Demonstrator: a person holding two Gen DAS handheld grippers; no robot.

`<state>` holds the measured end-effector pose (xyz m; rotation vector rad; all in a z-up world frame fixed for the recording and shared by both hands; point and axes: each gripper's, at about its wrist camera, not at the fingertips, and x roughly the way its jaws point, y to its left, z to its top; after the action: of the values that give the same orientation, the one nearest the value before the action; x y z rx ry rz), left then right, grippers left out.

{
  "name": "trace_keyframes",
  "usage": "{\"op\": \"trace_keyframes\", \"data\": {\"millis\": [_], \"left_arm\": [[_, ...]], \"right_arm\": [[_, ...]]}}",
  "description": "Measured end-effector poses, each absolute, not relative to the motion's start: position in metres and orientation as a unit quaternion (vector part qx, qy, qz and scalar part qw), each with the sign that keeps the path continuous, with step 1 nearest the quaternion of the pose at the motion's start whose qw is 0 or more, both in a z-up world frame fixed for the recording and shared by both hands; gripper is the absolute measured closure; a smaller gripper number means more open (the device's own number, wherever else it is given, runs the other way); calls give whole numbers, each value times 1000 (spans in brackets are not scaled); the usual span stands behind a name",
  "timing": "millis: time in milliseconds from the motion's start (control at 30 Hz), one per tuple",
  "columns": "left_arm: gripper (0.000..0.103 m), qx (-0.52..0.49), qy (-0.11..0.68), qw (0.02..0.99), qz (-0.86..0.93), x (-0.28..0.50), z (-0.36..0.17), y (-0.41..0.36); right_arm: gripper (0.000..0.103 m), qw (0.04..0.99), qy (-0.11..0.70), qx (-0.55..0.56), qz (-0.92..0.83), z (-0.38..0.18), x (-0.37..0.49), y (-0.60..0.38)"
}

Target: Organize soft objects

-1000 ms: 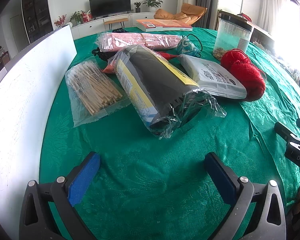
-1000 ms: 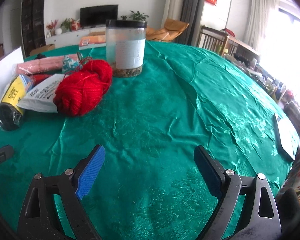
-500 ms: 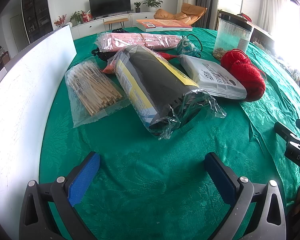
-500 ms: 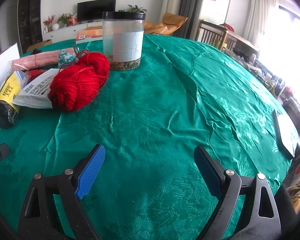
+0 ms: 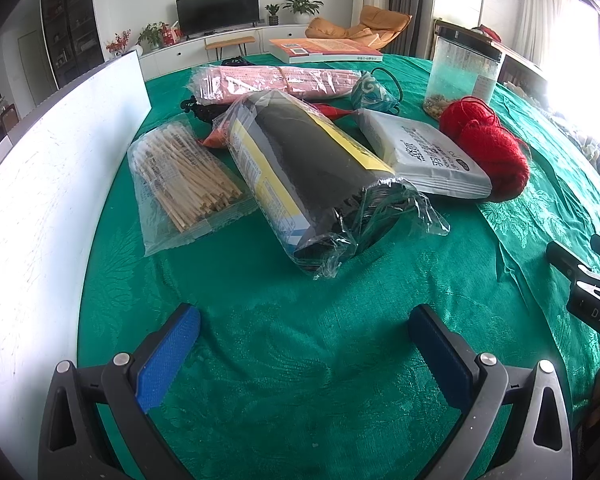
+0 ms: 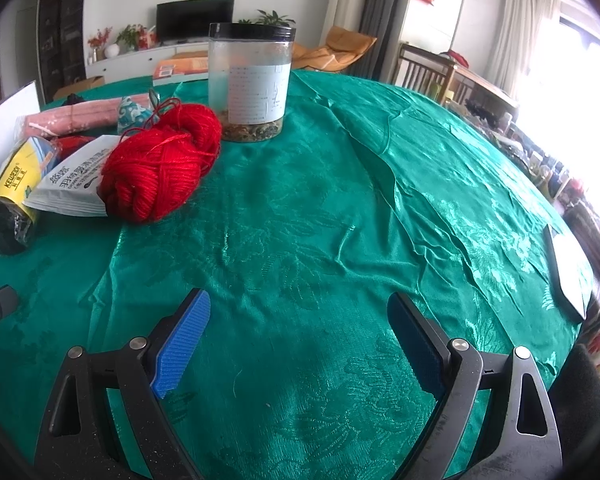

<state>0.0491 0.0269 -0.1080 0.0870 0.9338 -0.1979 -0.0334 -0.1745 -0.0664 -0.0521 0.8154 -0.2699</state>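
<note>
Since a second ago the right gripper has crept nearer the red yarn ball, which lies ahead and to its left on the green tablecloth. From the left: white board, bag of sticks, black roll straight ahead of the left gripper, grey packet, yarn, jar. Both grippers gape wide, empty.
</note>
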Motion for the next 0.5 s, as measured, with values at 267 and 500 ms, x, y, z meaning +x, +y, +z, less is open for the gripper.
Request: {"op": "trace_keyframes", "data": {"millis": [267,500], "left_arm": [[0,42,449,887,-96,49,-108,26],[0,43,449,887,-96,50,-108,26]], "right_arm": [[11,907,393,-20,-147,-67,-36,-177],[11,907,398,-3,-138,-67,-35,-182]]}}
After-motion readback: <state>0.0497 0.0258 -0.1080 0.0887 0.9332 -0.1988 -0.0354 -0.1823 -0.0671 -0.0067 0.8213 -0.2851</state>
